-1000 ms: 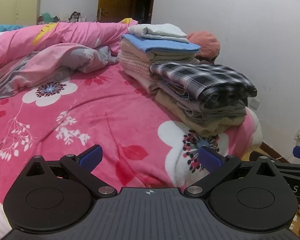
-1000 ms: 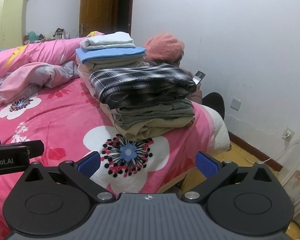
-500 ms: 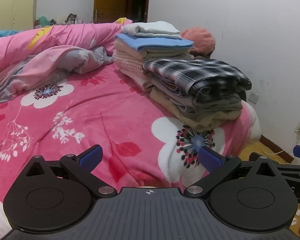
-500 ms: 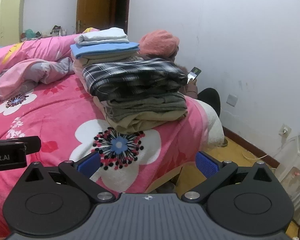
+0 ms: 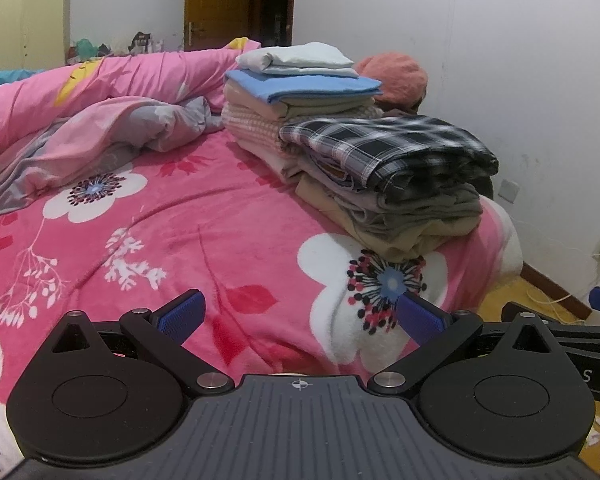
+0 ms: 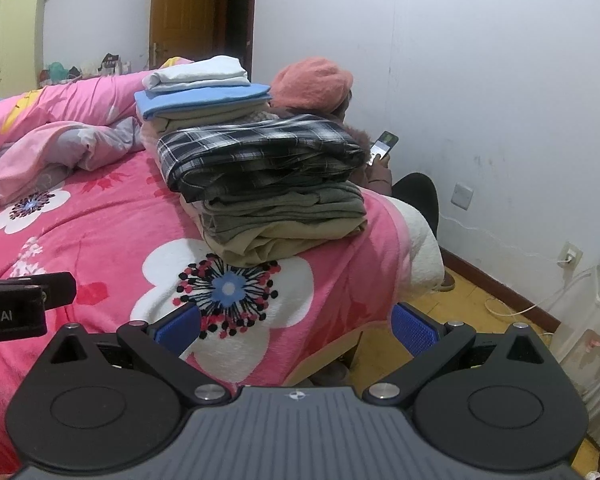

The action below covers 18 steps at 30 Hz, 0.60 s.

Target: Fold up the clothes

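Hovering over the pink flowered blanket [image 5: 204, 216], the left gripper [image 5: 300, 314] and right gripper [image 6: 296, 322] both have their jaws spread wide, holding nothing. The folded clothes sit in two stacks, the plaid-topped stack [image 6: 268, 184] nearer the bed's corner, the blue-and-white stack [image 5: 300, 96] just behind.

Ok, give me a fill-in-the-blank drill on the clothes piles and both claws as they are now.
1. The nearer pile's top garment, the shirt, has a black-and-white ____ pattern.
2. In the far pile, the white cloth lies on a ____ one.
3. The left claw and right claw are both ____, holding nothing.
4. Both piles sit on the pink floral ____.

Missing: plaid; blue; open; blanket
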Each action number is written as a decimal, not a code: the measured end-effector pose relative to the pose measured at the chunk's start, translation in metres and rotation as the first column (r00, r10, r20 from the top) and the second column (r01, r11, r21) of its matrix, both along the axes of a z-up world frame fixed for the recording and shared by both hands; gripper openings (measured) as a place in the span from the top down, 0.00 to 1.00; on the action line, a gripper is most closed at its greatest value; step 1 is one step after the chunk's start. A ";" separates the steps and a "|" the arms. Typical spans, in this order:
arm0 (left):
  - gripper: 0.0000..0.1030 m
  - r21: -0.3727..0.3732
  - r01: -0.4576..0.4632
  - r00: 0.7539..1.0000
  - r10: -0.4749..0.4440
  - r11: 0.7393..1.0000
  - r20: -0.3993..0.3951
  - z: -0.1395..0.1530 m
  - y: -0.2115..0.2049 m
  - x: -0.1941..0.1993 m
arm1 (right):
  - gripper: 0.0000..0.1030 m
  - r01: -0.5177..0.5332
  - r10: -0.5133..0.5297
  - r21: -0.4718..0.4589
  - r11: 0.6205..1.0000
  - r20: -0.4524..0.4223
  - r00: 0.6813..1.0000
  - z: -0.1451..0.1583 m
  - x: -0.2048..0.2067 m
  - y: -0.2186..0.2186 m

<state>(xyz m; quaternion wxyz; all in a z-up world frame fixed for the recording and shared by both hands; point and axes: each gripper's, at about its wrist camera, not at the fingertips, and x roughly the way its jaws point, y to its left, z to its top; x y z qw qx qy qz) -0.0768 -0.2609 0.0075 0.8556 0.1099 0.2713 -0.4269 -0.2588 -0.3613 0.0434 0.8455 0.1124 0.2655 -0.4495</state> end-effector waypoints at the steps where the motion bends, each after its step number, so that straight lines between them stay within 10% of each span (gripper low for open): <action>1: 0.00 0.000 0.000 1.000 0.000 1.000 0.000 0.000 0.000 0.000 | 0.00 0.000 0.000 -0.001 1.000 -0.001 1.000 0.000 0.000 0.000; 18: 0.00 -0.011 -0.018 1.000 0.018 1.000 -0.012 0.003 0.005 0.007 | 0.00 -0.033 0.033 -0.010 0.999 -0.015 0.999 0.003 0.007 0.006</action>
